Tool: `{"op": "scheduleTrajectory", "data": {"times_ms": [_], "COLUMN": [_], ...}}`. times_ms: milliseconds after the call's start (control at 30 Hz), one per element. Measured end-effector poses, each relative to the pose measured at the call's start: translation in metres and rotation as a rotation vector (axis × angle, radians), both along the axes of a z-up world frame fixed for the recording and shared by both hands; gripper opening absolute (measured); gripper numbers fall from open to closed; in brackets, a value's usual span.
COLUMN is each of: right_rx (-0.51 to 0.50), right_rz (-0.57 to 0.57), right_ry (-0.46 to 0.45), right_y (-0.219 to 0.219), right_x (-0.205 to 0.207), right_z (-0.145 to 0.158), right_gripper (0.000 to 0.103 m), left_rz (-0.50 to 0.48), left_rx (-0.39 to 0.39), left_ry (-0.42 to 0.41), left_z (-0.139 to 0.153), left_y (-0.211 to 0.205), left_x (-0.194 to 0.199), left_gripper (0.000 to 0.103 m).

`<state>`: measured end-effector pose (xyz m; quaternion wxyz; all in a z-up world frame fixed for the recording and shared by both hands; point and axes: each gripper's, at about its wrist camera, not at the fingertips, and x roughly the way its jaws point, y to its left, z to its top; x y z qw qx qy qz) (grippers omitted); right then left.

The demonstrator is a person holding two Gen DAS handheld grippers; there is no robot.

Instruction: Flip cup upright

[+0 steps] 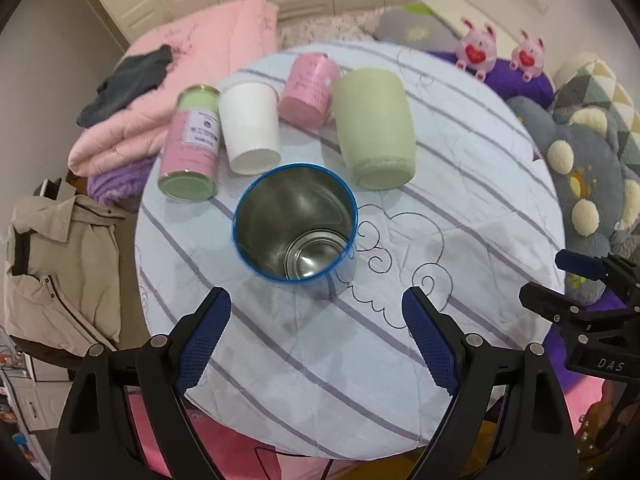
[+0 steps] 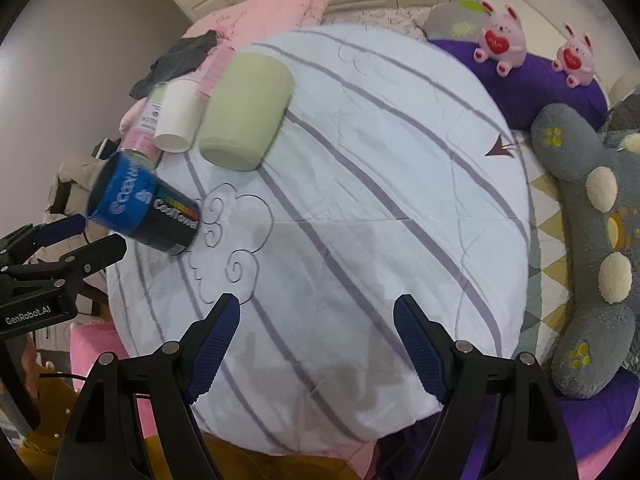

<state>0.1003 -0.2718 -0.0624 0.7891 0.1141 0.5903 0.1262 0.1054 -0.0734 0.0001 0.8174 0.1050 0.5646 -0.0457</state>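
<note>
Jaws of left gripper (image 1: 316, 316) wide apart, near upright blue cup (image 1: 296, 224).

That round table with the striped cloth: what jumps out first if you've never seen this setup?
The blue metal can stands mouth-up at the table's middle, shiny inside, just ahead of the open left gripper. Behind it a row lies tipped over, the big green cup and white cup among them. Two pink plush toys sit beyond.

Two black plastic grippers, blue ribbed pads

Left gripper (image 1: 316, 320) and right gripper (image 2: 316, 326) alike: angular black arms, silver round pivot screws, dark blue textured fingertips (image 1: 206, 336). White "DAS" lettering on the right one's body, "GenRobot.AI" on the left's, seen from the opposite cameras
</note>
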Motion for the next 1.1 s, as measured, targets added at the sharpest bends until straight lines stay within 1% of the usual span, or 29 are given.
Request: {"op": "scheduleTrajectory", "data": {"times_ms": [233,333,367,467,567,633,767,833,1000,1100], "right_rx": [-0.004,-0.009,-0.009,-0.008,-0.030,-0.029,-0.033,-0.045,-0.078,-0.076], "right_rz": [-0.022,-0.038,-0.041,-0.048,-0.065,-0.081,-0.104,-0.121,-0.138,-0.139], "right_ry": [-0.114,-0.166,-0.181,-0.250,-0.300,-0.339,-0.423,-0.461,-0.505,-0.523], "right_y": [0.014,0.018,0.021,0.027,0.032,0.033,0.036,0.037,0.043,0.048], "right_x": [-0.028,-0.040,-0.043,-0.055,-0.066,-0.073,-0.085,-0.091,-0.100,-0.106], "right_z": [0.026,0.033,0.034,0.040,0.043,0.044,0.049,0.052,0.052,0.050], "right_gripper": [0.081,0.081,0.081,0.081,0.081,0.081,0.081,0.081,0.081,0.081], "left_rz": [-0.003,0.012,0.014,0.020,0.046,0.057,0.083,0.103,0.120,0.123], "left_rx": [-0.057,-0.054,-0.064,-0.113,-0.109,-0.135,-0.156,-0.146,-0.176,-0.169], "left_ry": [-0.148,-0.222,-0.240,-0.340,-0.460,-0.512,-0.549,-0.574,-0.629,-0.660], "left_z": [0.016,0.018,0.019,0.023,0.029,0.030,0.027,0.024,0.019,0.016], "left_y": [0.009,0.012,0.013,0.017,0.020,0.025,0.034,0.039,0.048,0.049], "left_x": [-0.035,-0.048,-0.052,-0.068,-0.085,-0.093,-0.100,-0.104,-0.111,-0.115], "left_gripper": [0.089,0.089,0.089,0.089,0.089,0.089,0.089,0.089,0.089,0.089]}}
